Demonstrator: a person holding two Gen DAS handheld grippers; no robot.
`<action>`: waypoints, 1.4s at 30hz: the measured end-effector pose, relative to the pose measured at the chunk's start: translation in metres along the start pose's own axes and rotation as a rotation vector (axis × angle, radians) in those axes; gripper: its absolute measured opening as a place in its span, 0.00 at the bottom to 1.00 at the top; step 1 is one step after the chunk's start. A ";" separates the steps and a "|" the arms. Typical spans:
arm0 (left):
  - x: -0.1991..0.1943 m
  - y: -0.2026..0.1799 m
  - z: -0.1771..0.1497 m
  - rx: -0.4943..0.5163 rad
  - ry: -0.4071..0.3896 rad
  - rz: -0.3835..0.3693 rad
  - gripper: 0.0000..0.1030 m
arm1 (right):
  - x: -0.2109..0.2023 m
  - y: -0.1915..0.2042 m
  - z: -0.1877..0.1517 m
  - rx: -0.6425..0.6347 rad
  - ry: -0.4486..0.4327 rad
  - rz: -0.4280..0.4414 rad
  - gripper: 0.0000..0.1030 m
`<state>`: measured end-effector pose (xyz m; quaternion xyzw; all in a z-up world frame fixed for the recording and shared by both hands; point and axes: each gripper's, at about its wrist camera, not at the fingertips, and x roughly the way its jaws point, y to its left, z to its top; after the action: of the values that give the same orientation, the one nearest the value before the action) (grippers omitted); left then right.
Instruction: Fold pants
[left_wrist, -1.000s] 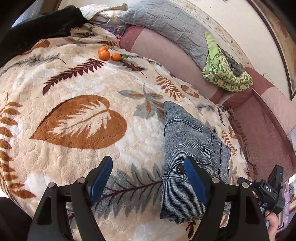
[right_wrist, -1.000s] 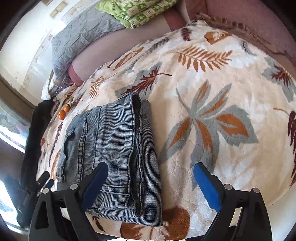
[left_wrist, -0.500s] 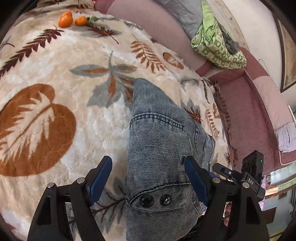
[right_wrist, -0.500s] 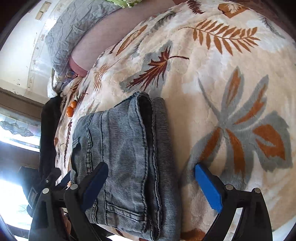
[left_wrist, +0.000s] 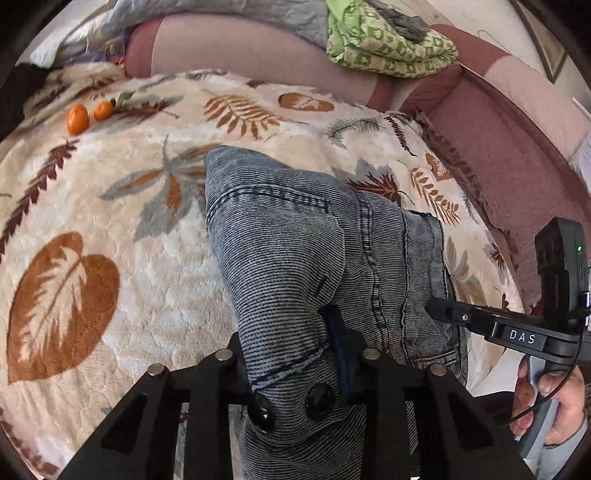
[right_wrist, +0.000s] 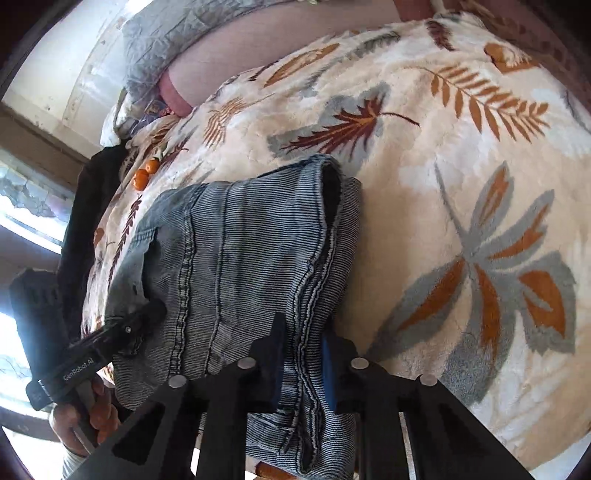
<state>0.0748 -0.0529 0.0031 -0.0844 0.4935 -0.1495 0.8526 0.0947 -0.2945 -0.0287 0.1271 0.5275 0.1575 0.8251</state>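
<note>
Gripping the folded pants (left_wrist: 295, 258), the left gripper (left_wrist: 291, 354) clamps the near buttoned waistband; the right gripper (right_wrist: 303, 365) pinches the near hem layers on the blanket (right_wrist: 461, 147).

Both hand-held grippers (left_wrist: 295, 354) (right_wrist: 303, 369) clamped.

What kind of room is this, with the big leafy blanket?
Probably a living room or bedroom at home. A fluffy cream blanket with leaf patterns covers a pink cushioned sofa or bed, a folded green patterned quilt sits on its backrest, and two small orange tangerines lie nearby.
</note>
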 end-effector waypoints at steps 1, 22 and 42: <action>-0.006 -0.004 -0.001 0.020 -0.015 0.007 0.29 | -0.004 0.006 0.000 -0.012 -0.016 0.006 0.15; -0.060 0.067 0.099 0.011 -0.306 0.108 0.33 | -0.007 0.121 0.125 -0.164 -0.202 0.124 0.14; -0.029 0.057 0.019 0.060 -0.168 0.460 0.96 | 0.056 0.086 0.044 -0.161 -0.053 -0.159 0.85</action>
<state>0.0876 0.0103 0.0196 0.0433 0.4225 0.0414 0.9044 0.1457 -0.1951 -0.0252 0.0221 0.4994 0.1299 0.8563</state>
